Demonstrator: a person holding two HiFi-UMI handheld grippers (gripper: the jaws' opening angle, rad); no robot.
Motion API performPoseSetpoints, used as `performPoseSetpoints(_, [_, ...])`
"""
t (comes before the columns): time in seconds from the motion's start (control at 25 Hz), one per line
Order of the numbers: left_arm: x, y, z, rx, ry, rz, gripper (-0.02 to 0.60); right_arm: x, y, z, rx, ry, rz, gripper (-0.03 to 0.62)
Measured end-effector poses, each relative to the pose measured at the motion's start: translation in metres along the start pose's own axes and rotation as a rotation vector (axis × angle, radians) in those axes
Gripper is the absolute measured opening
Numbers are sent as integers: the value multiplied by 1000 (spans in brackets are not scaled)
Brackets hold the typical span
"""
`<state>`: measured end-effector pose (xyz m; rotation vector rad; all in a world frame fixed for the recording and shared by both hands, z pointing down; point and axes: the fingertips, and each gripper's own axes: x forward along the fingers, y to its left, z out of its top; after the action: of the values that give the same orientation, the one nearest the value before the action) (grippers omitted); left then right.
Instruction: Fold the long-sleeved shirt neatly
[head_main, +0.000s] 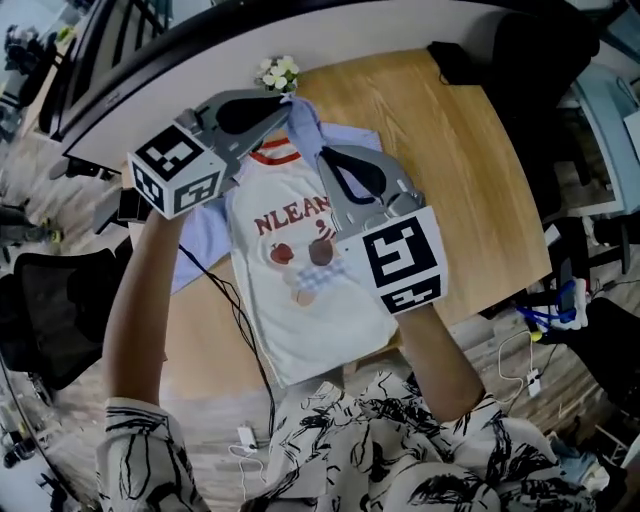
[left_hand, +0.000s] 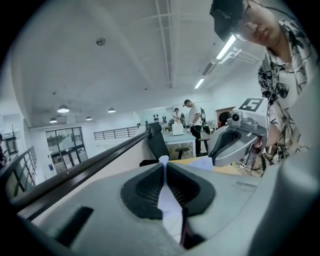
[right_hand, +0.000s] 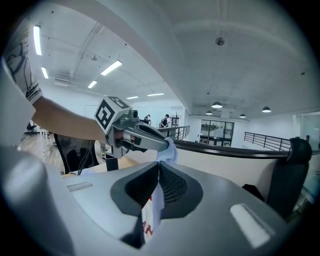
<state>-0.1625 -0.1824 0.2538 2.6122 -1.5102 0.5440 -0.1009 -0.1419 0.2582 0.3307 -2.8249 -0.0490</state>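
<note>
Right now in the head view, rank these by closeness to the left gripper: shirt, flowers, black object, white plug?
1. shirt, clamped in the left gripper.
2. flowers, just beyond its tips at the table's far edge.
3. black object, at the table's far right corner.
4. white plug, lowest in view, on the floor.

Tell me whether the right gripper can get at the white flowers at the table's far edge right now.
Probably not yet: the right gripper is shut on the shirt, held up with the left gripper, which sits roughly between it and the flowers.
</note>
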Motion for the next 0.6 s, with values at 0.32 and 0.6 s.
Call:
performPoseSetpoints(0.32, [-55, 11, -122, -29, -19, -56, 27, 65, 96, -64, -151, 111, -81, 18])
performPoseSetpoints(0.6, [-73, 17, -228, -75, 65, -113, 29, 119, 147, -130, -208, 217, -54, 18])
